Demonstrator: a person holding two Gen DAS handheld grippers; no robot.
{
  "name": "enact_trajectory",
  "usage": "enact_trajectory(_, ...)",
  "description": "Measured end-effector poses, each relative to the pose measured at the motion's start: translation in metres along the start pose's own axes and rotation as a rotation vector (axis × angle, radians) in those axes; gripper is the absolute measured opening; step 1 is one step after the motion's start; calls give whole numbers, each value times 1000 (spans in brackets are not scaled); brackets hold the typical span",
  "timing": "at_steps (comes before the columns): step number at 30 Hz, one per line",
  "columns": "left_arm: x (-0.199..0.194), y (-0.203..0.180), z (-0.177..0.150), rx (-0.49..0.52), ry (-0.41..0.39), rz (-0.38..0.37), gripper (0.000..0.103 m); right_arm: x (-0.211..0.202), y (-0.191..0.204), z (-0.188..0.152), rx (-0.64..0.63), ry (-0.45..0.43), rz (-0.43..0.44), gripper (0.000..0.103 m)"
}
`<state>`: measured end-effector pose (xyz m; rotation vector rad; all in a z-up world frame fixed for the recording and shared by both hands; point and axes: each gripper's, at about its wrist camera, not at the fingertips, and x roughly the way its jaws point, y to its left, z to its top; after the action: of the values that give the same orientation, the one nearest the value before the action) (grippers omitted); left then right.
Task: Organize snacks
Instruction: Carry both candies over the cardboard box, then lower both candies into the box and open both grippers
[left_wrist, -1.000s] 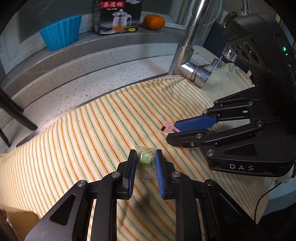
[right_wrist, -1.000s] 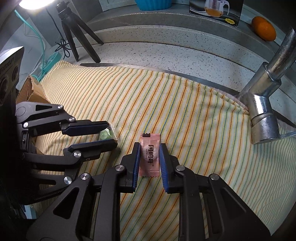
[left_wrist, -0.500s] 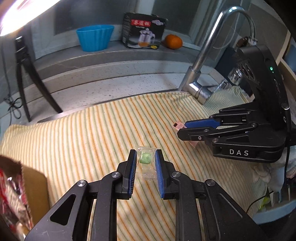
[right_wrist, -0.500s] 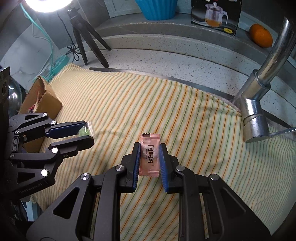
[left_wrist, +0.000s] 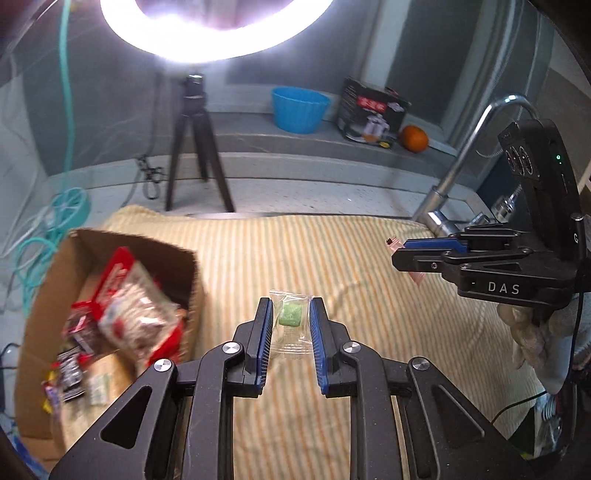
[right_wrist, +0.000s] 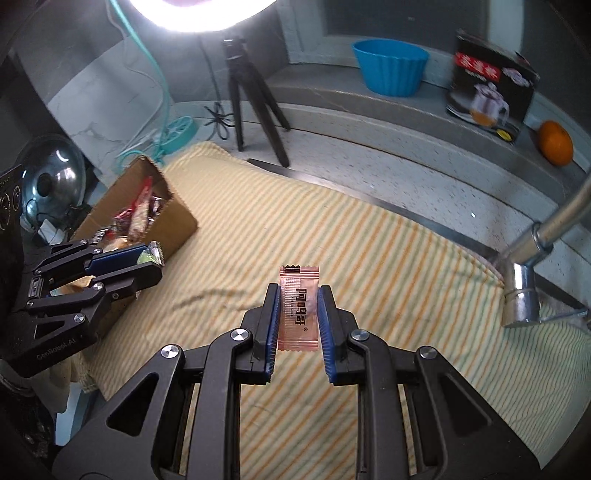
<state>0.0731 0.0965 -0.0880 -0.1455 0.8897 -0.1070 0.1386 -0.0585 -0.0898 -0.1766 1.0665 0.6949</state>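
Observation:
My left gripper (left_wrist: 291, 309) is shut on a green candy (left_wrist: 290, 314) in a clear wrapper, held above the striped cloth (left_wrist: 332, 258). The right gripper (right_wrist: 298, 295) is shut on a pink snack sachet (right_wrist: 299, 306) with dark print, also lifted off the cloth. An open cardboard box (left_wrist: 177, 258) holding several red and white snack packs (left_wrist: 129, 306) stands at the cloth's left end. In the right wrist view the left gripper (right_wrist: 146, 260) hangs beside the box (right_wrist: 177, 221). In the left wrist view the right gripper (left_wrist: 399, 249) is at the right.
A black tripod (left_wrist: 195, 147) under a bright ring light (left_wrist: 218, 29) stands behind the cloth. A chrome tap (right_wrist: 535, 266) rises at the right. On the back ledge are a blue bowl (right_wrist: 389, 66), a black box (right_wrist: 487, 88) and an orange (right_wrist: 554, 142). Teal cable (left_wrist: 55, 229) lies left.
Both grippers have risen off the cloth with their snacks. The left one has swung left, bringing the cardboard box and the ring light into its view.

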Motion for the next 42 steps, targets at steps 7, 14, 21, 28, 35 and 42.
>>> enact_trajectory(7, -38, 38, -17, -94, -63, 81, 18, 2, 55, 20, -105, -22, 70, 21)
enact_trajectory(14, -65, 90, -38, -225, -82, 169, 18, 18, 113, 36, -194, -22, 157, 21)
enact_trajectory(21, -77, 116, -48, -273, -87, 246, 18, 45, 164, 51, -259, 11, 224, 21)
enact_trajectory(28, -87, 127, -49, -300, -105, 278, 28, 52, 191, 60, -307, -3, 240, 45)
enact_trajectory(35, -95, 131, -49, -325, -133, 305, 44, 42, 191, 65, -310, -41, 225, 72)
enact_trajectory(42, -105, 123, -50, -351, -156, 332, 64, 30, 182, 60, -311, -59, 212, 81)
